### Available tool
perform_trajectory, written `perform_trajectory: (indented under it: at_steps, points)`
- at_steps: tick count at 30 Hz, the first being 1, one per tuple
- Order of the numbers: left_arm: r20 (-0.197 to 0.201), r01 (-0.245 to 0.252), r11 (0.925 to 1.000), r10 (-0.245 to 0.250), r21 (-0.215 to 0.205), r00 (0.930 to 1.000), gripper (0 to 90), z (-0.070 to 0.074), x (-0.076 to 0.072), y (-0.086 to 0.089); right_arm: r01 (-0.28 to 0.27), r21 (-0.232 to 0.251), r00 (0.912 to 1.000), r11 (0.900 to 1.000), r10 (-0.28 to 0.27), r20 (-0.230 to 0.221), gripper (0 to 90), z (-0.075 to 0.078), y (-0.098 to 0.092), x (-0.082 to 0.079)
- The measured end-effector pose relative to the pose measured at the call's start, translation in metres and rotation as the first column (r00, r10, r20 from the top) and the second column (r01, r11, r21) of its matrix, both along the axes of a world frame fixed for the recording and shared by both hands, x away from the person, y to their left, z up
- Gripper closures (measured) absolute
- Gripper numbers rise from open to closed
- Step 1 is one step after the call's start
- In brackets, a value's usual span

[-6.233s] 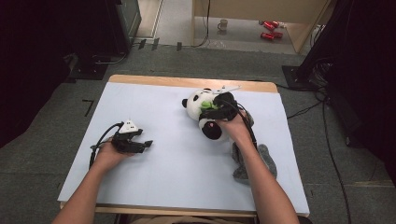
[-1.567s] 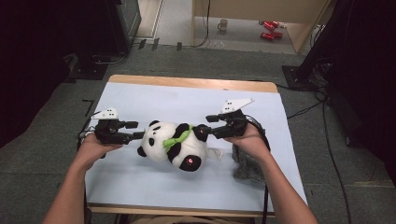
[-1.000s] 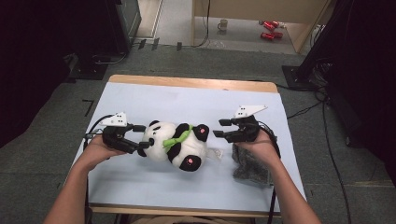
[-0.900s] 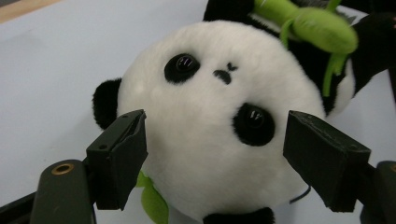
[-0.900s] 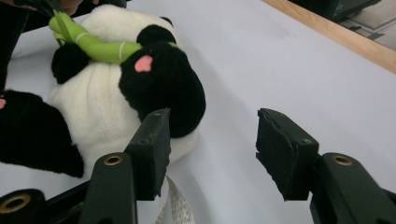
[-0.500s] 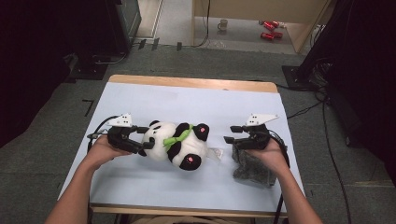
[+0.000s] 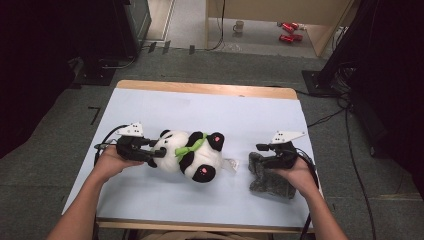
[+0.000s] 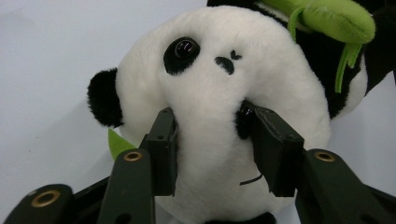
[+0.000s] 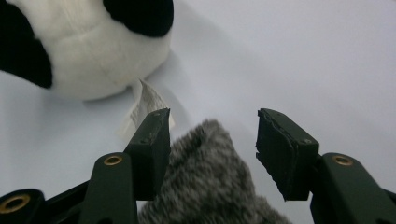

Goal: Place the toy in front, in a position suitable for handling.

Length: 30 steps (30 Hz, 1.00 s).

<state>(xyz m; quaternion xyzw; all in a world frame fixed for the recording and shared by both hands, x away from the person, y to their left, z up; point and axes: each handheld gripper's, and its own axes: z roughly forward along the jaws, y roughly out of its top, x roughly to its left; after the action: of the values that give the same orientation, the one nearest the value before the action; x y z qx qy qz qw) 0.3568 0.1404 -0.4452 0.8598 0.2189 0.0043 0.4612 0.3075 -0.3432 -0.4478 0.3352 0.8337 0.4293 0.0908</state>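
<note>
A black-and-white panda plush (image 7: 192,155) with a green scarf lies on its back in the middle of the pale blue table (image 7: 200,105). My left gripper (image 7: 159,150) is at its head; its jaws have just been closing and now press into the muzzle of the panda (image 8: 219,79) from both sides, denting the fur. My right gripper (image 7: 260,152) hovers open over a grey fuzzy cloth (image 7: 270,180) at the right. In the right gripper view the grey cloth (image 9: 205,186) lies low between the jaws, untouched, and the panda's rear (image 9: 93,56) and its sewn tag (image 9: 144,105) lie beyond.
The table's wooden far edge (image 7: 205,89) borders a carpeted floor. A cable (image 7: 105,137) loops from the left gripper over the table's left part. A mug (image 7: 240,25) and red cans (image 7: 287,32) lie far back on the floor.
The left jaws have closed onto the panda's head. The right hand has moved right and down, away from the panda, to the grey cloth. The panda has stayed in place.
</note>
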Motion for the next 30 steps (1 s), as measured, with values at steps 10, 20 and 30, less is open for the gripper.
perform_trajectory:
  at_steps: [10, 20, 30]
  points:
    - [-0.017, -0.017, 0.9999, 0.017, -0.001, 0.9997, 64.4, 0.003, 0.000, -0.001, 0.024, -0.014, 0.9990, 1.000, -0.025, -0.039, 40.5, -0.012, -0.013, -0.009]
    - [-0.027, -0.042, 0.9990, 0.042, -0.014, 0.9988, 70.5, 0.009, 0.001, -0.004, 0.024, 0.006, 0.9984, 1.000, -0.023, -0.052, 36.7, -0.009, -0.015, -0.018]
    - [-0.038, -0.080, 0.9957, 0.079, -0.047, 0.9962, 71.8, 0.013, 0.001, -0.008, 0.012, -0.057, 0.9959, 0.998, -0.017, -0.089, 32.4, -0.025, -0.024, -0.028]
